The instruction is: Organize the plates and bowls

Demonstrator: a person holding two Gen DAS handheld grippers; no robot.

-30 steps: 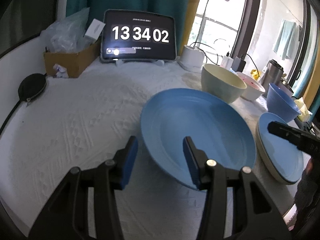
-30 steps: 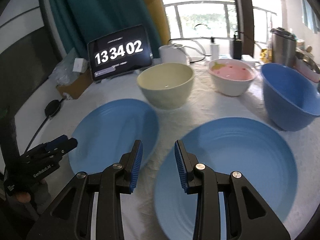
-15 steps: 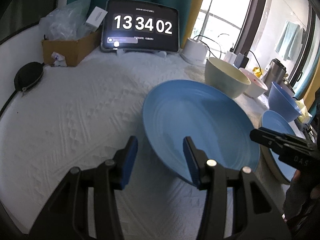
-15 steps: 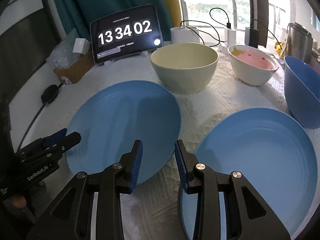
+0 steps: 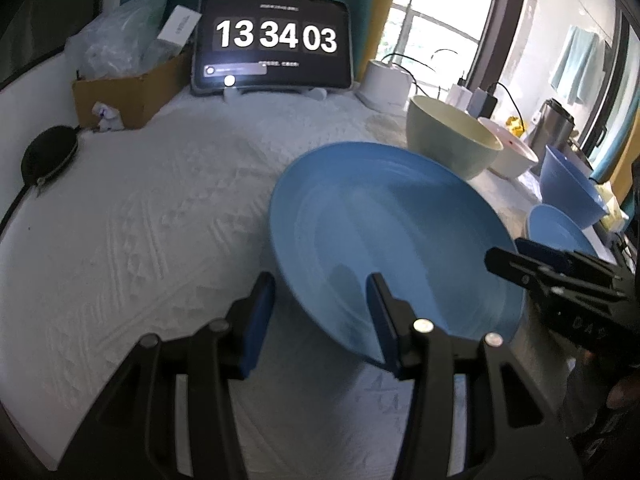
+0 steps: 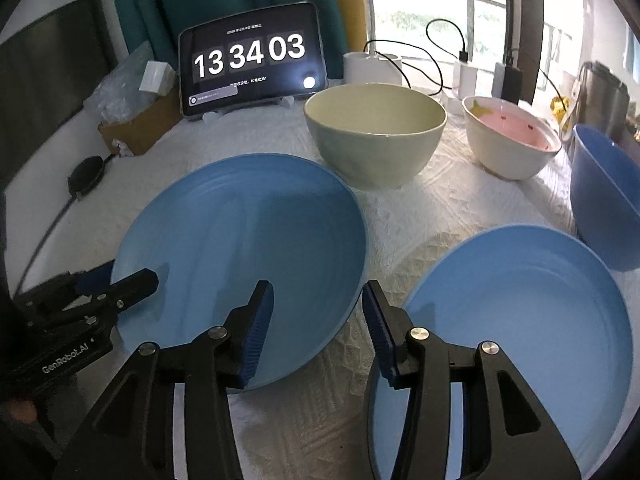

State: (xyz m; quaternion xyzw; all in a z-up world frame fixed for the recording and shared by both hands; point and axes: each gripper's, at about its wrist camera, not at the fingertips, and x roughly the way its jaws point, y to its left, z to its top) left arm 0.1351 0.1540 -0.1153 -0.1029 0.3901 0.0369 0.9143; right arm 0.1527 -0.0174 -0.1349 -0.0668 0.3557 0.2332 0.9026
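A large blue plate point(image 5: 392, 240) point(image 6: 248, 248) lies on the white cloth. My left gripper point(image 5: 316, 320) is open, its jaws straddling the plate's near-left rim. My right gripper point(image 6: 316, 328) is open, its jaws straddling the plate's right rim; it shows in the left wrist view point(image 5: 520, 260), and the left gripper shows in the right wrist view point(image 6: 124, 280). A second blue plate point(image 6: 520, 328) point(image 5: 560, 232) lies to the right. Behind stand a cream bowl point(image 6: 376, 132) point(image 5: 448, 140), a white bowl with pink inside point(image 6: 512, 140) and a blue bowl point(image 6: 604, 196) point(image 5: 568, 184).
A tablet clock point(image 5: 272, 44) stands at the back, with a cardboard box of bags point(image 5: 124, 84) to its left. A black pouch point(image 5: 48, 156) lies at the left edge. A white canister point(image 6: 372, 68), chargers with cables and a steel kettle point(image 6: 604, 96) crowd the back right.
Both grippers have moved in toward the left blue plate, the right one swinging left from the second plate. The clock ticked from 02 to 03.
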